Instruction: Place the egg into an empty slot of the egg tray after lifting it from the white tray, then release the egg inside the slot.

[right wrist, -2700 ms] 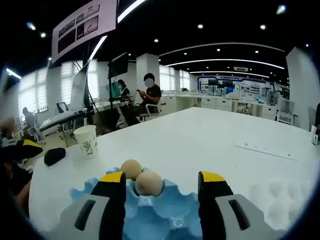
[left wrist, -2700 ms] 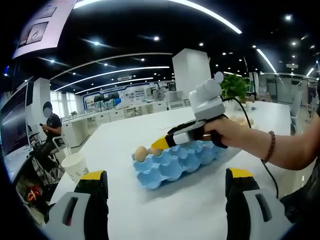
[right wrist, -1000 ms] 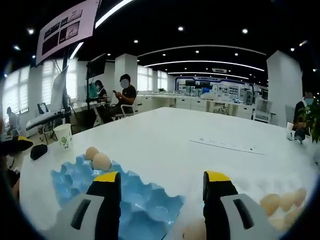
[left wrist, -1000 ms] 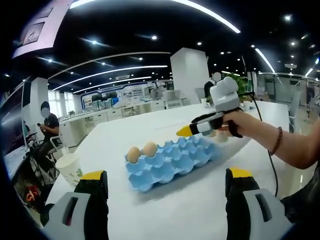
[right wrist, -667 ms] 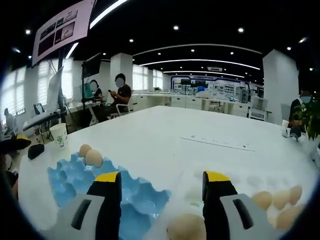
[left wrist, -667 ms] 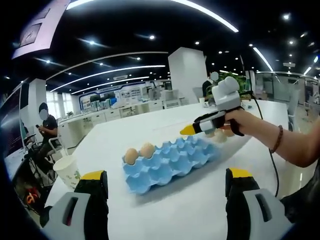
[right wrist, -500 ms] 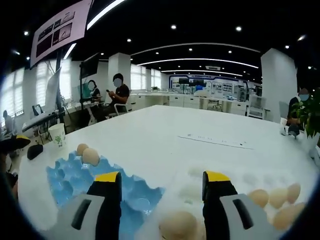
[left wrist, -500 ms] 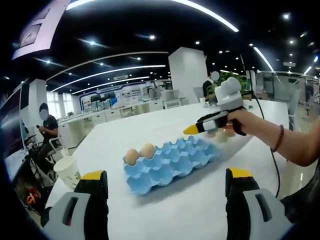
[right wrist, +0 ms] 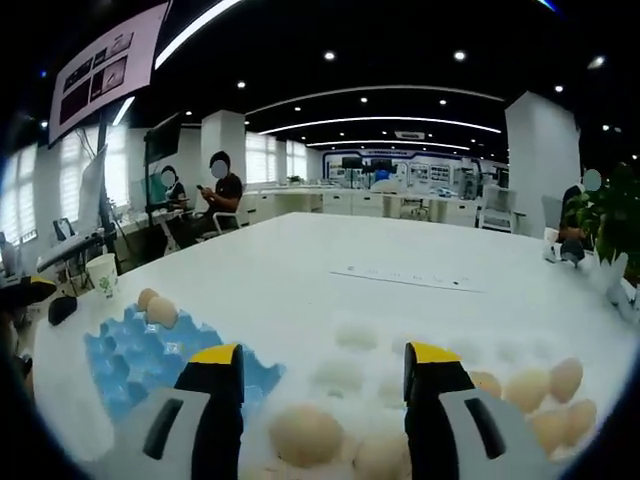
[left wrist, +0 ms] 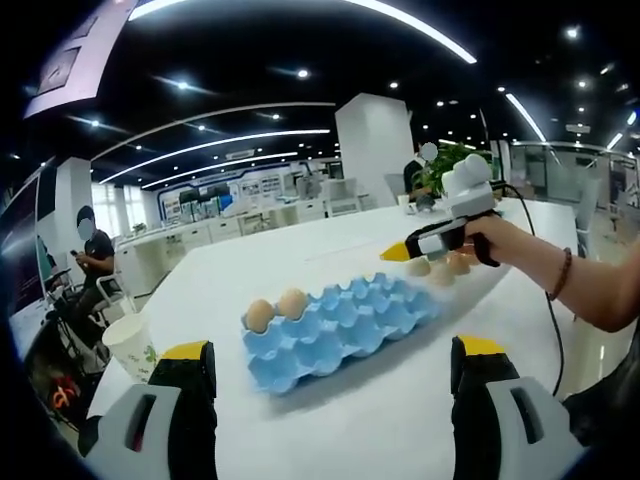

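A blue egg tray [left wrist: 340, 325] lies on the white table with two eggs [left wrist: 274, 310] in its left end slots. My left gripper [left wrist: 325, 400] stands open in front of it with nothing between its jaws. The right gripper [left wrist: 395, 255], held by a hand, hovers over the eggs [left wrist: 440, 266] beyond the tray's right end. In the right gripper view, my right gripper [right wrist: 320, 375] is open above the white tray [right wrist: 350, 375]. An egg [right wrist: 305, 433] lies between its jaws, with several more eggs [right wrist: 545, 400] to the right. The blue tray [right wrist: 140, 355] sits at the left.
A paper cup [left wrist: 133, 346] stands at the table's left edge. A white sheet [right wrist: 405, 278] lies flat farther along the table. People sit at desks [right wrist: 215, 185] in the background. A potted plant [right wrist: 610, 225] is at the right.
The right gripper has travelled from over the blue tray's filled end to above the white tray's eggs. The blue tray slid to the left in its view. The left gripper stayed still.
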Tool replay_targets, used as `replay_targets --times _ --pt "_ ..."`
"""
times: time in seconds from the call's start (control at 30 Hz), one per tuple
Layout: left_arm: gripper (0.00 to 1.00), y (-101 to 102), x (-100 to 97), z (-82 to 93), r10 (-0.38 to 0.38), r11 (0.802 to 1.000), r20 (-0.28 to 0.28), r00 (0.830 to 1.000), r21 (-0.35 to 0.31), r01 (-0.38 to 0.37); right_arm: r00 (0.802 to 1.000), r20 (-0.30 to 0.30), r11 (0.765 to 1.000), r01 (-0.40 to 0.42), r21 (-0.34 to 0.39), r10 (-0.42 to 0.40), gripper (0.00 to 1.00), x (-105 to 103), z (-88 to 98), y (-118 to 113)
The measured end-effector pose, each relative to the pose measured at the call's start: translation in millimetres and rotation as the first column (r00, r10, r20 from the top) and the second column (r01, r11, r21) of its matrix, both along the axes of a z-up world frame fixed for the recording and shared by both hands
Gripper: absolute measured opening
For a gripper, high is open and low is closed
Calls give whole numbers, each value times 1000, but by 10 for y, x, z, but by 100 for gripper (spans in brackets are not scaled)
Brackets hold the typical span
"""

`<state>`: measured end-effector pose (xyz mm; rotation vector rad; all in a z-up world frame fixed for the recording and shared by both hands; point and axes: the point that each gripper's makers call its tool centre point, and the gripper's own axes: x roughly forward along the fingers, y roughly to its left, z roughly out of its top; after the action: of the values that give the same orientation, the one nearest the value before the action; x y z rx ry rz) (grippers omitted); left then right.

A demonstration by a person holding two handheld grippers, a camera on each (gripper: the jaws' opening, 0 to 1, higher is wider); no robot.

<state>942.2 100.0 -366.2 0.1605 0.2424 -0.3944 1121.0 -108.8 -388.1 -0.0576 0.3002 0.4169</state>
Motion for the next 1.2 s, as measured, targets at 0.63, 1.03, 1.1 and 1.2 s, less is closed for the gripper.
replay_targets --times 0.63,1.03,1.1,1.2 --pt "100 -20 25 -34 -8 1000 -10 1000 -10 8 996 -18 995 93 32 -92 65 -26 -50 -472" --pt "100 -40 44 -46 -13 1000 -17 1000 -15 13 988 -10 988 153 12 -153 60 24 -68 -727" --pt "100 -49 48 -39 -15 1000 -13 1000 -19 15 988 -23 988 153 25 -153 60 29 -97 -740" --pt "100 -54 51 -42 -16 1000 -15 1000 -17 15 986 -23 987 163 14 -162 56 38 -115 -771"
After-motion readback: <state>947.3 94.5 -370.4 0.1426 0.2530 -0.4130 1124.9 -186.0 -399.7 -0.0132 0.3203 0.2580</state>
